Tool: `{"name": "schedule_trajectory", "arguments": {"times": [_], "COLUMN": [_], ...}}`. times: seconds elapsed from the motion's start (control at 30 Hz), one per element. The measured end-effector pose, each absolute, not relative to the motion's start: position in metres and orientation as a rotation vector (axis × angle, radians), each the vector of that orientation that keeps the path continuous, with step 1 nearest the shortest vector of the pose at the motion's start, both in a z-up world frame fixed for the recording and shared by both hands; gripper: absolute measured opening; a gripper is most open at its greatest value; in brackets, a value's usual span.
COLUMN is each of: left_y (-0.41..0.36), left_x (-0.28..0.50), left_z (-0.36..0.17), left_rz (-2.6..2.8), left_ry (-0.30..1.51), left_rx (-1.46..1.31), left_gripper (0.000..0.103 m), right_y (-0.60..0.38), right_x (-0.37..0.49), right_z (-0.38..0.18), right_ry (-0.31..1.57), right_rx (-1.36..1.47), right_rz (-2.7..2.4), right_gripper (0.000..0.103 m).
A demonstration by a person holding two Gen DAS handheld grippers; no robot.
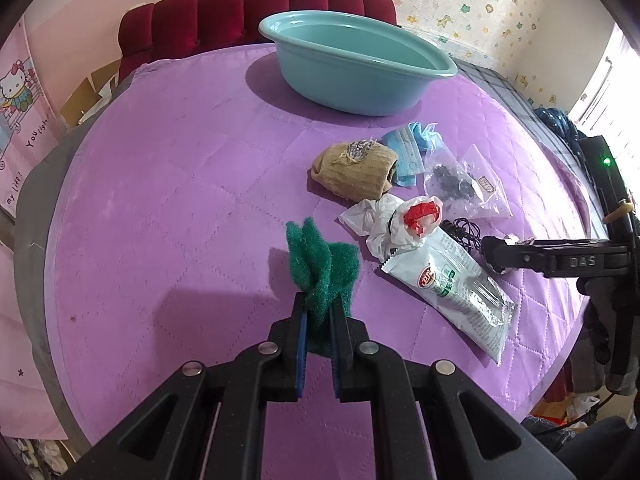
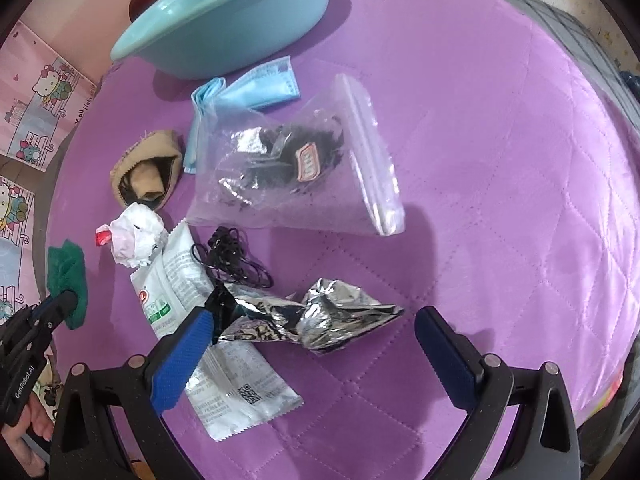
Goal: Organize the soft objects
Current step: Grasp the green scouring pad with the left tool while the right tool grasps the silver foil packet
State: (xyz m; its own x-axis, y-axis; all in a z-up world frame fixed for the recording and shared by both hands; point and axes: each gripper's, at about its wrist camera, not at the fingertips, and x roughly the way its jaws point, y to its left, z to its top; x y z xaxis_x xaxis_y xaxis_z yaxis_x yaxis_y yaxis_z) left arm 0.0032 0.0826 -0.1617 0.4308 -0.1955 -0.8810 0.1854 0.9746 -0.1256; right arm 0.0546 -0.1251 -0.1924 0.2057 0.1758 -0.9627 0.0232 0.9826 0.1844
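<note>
My left gripper (image 1: 318, 300) is shut on a green scouring pad (image 1: 320, 264), which stands up from between its pads just above the purple quilt (image 1: 180, 200). The right wrist view shows that same pad (image 2: 66, 268) at the far left. My right gripper (image 2: 316, 316) is open, pointing down, its jaws wide on either side of a crumpled silver foil packet (image 2: 348, 312) without touching it. A teal basin (image 1: 340, 84) sits at the back of the quilt. A tan rolled cloth (image 1: 356, 172) and a blue face mask (image 1: 404, 148) lie in front of it.
A clear zip bag with dark contents (image 2: 296, 160), a black cord (image 2: 232, 256), a white printed packet (image 2: 224, 360) and a crumpled white bag with red inside (image 1: 400, 220) lie clustered together. A red padded headboard (image 1: 240, 8) stands behind the basin.
</note>
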Motion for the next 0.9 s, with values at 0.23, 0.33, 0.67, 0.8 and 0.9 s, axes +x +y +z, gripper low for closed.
{"name": "schedule_trajectory", "arguments": {"times": [0.23,0.33,0.67,0.8,0.9], "left_y": [0.076,0.072,0.052,0.045,0.040], "left_x": [0.005,0.006,0.008,0.011,0.013], "left_z": [-0.157,-0.153,-0.137,-0.129,-0.125], "left_rz": [-0.219,-0.219,-0.219,-0.220,-0.224], "left_ry": [1.099,1.102,1.106,1.108,1.110], "left_rx": [-0.014,-0.009,0.001,0.000,0.007], "left_gripper": [0.010,0.010,0.010,0.010,0.010], "right_y": [-0.120,-0.117,-0.130,-0.131,-0.132], "right_x": [0.054,0.055,0.058,0.062,0.066], "right_z": [-0.189,-0.184,-0.162,-0.152,-0.144], "right_ry": [1.356,1.345,1.341,1.342,1.338], "right_rx": [0.133,0.120,0.084,0.067,0.058], "right_rz": [0.156,0.172,0.207,0.222,0.232], "right_gripper": [0.048,0.047,0.047,0.047,0.047]}}
